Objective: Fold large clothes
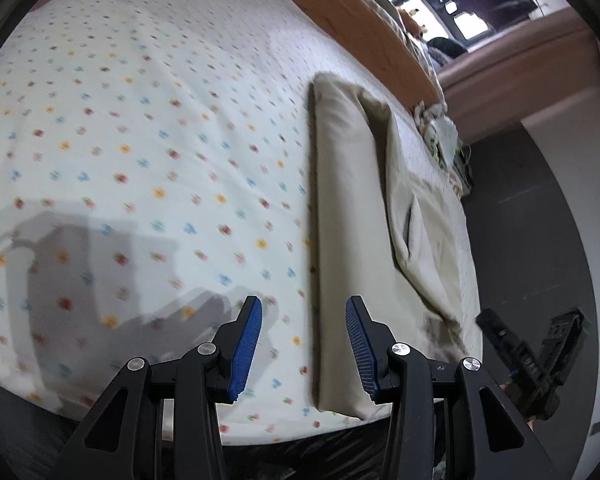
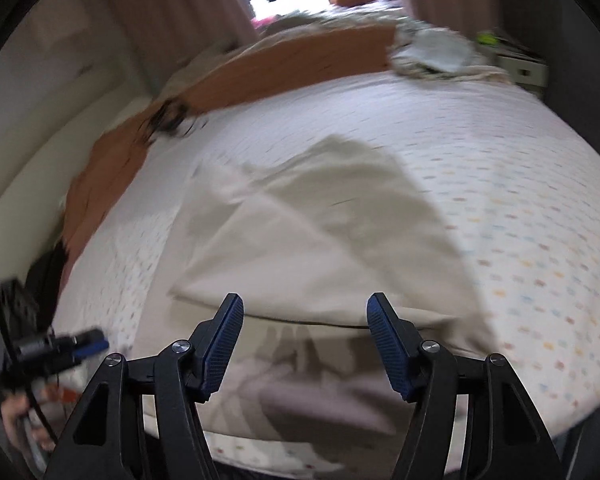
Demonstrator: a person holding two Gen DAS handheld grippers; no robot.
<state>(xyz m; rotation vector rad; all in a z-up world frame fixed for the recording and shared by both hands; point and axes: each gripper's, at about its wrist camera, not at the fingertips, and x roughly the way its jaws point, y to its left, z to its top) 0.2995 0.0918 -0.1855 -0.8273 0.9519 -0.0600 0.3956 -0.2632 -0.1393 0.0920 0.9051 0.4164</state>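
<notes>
Folded beige cloth garment (image 2: 300, 240) lying flat on flower-dotted white bedsheet (image 1: 140, 140), near bed's edge. Left gripper (image 1: 304, 344) part open, empty. Right gripper (image 2: 305, 344) wide apart, holding nothing.

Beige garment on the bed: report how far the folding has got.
Done: the beige garment lies on the dotted sheet with at least one layer already folded over. In hand: nothing; the left gripper and right gripper both hover with jaws open and empty. Left: probably further folds, since it is still long.
</notes>
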